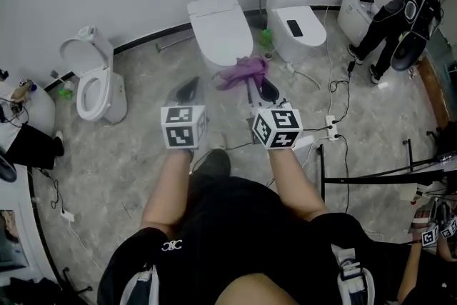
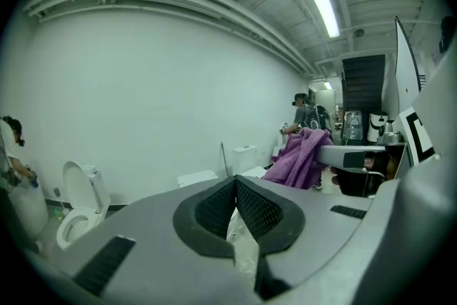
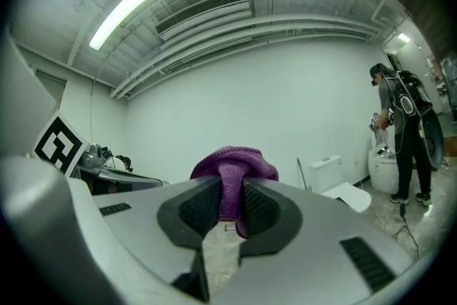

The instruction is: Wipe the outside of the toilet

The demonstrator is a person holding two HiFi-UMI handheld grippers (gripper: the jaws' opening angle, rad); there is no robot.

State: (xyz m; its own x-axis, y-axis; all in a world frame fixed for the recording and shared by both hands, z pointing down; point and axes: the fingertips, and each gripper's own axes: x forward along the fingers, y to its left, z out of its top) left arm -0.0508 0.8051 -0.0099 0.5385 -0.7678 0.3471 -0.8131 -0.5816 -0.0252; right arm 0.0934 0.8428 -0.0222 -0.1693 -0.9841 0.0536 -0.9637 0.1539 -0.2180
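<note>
No words or numbers can be read; only black-and-white square marker patterns show, on the cubes of the left gripper and right gripper.

Right gripper, fingers clamped on purple cloth; cloth bunches over the tips at centre. Left gripper at 9 o'clock, marker cube showing. Toilet at 4 o'clock, lid down. Person stands at 3 o'clock. Lights at 11 and 1.

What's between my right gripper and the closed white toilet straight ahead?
Only the crumpled purple cloth, clamped in the right gripper; the head view shows it just before the closed white toilet.
</note>
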